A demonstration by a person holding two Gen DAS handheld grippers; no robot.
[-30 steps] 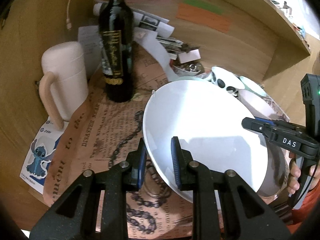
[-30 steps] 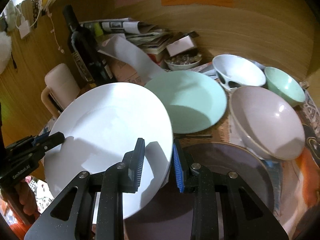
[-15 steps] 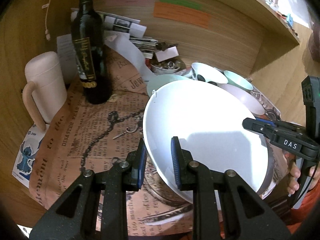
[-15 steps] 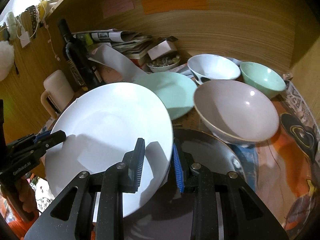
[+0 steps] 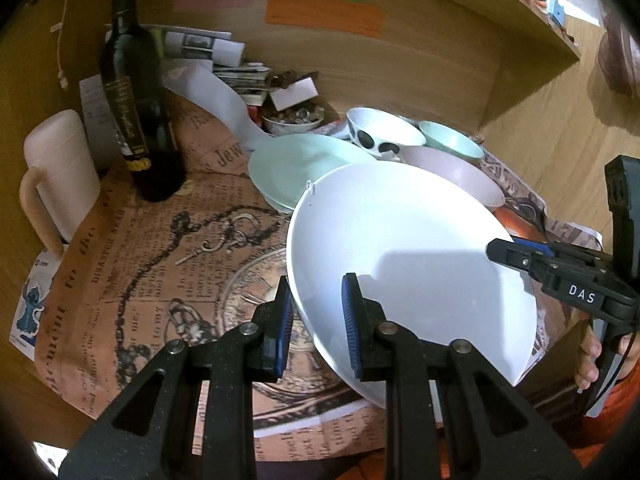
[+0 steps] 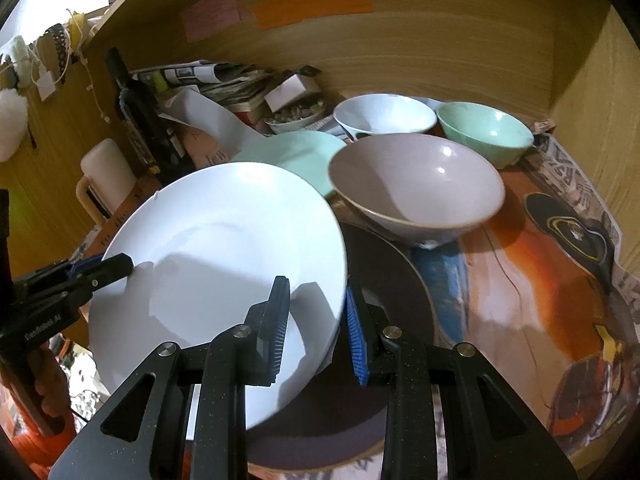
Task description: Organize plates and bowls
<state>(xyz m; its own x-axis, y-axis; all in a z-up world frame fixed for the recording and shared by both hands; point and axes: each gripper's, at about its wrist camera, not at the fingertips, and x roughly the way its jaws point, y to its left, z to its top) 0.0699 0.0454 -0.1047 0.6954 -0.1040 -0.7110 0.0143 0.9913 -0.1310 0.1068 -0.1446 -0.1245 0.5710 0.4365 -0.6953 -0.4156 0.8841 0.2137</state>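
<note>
A large white plate (image 5: 400, 248) hangs tilted above the table, held at two opposite rims. My left gripper (image 5: 316, 320) is shut on its left rim, and my right gripper (image 6: 316, 320) is shut on its right rim. In the right wrist view the white plate (image 6: 224, 248) overlaps a dark plate (image 6: 384, 280) lying flat on the table. Behind stand a mauve bowl (image 6: 416, 184), a mint plate (image 6: 296, 152), a white spotted bowl (image 6: 384, 116) and a mint bowl (image 6: 484, 132).
A dark wine bottle (image 5: 132, 92) and a pale mug (image 5: 60, 168) stand at the left on the printed paper mat (image 5: 152, 264). Stacked papers and a small dish of bits (image 5: 294, 116) sit against the wooden back wall. A side wall (image 6: 592, 92) closes the right.
Both grippers have carried the white plate to the right; the bottle and mug have slid leftward in the left wrist view. The grip on the plate is unchanged.
</note>
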